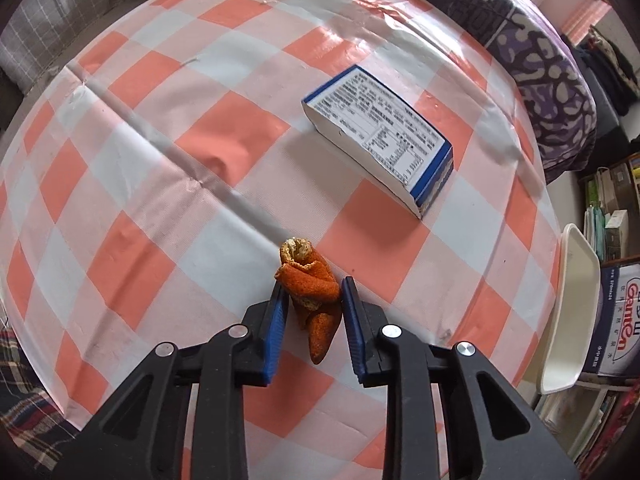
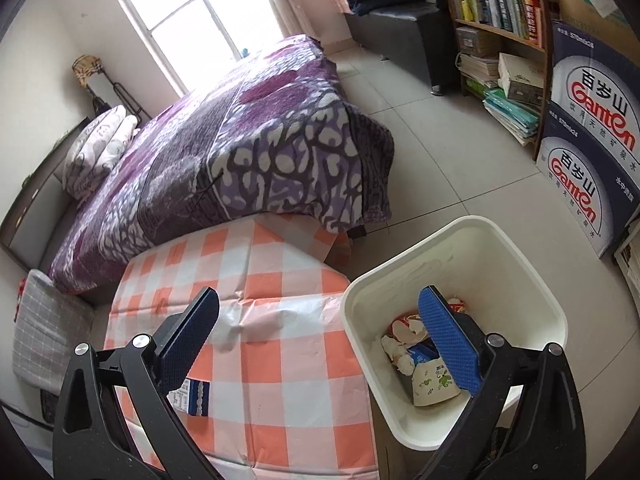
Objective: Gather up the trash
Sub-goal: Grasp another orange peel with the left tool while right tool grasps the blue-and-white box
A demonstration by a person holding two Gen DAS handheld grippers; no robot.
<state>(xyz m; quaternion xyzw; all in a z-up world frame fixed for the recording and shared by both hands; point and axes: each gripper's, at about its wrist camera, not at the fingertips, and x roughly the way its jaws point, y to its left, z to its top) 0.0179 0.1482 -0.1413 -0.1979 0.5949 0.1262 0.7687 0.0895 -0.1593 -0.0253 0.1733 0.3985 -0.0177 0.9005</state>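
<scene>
Curled orange peel [image 1: 310,292] clamped upright over the checked cloth; blue-white box [image 1: 380,140] lying flat beyond it.

Home bedroom, purple-blanketed bed [image 2: 240,140], bookshelf [image 2: 496,32], checked tablecloth table [image 2: 276,312], tiled floor [image 2: 440,152]

the left gripper [image 1: 313,288] is built of matte black plastic: two angled outer struts and two inner links with triangular cut-outs, each topped by a round silver screw head, carrying flat fingers [image 1: 273,336] faced with bright blue pads. the right gripper [image 2: 320,312] has the same black frame, the same cut-outs and silver screw heads, and its blue pads [image 2: 448,340] show a fine dimpled, grid-like texture, the far one dark in shadow
</scene>
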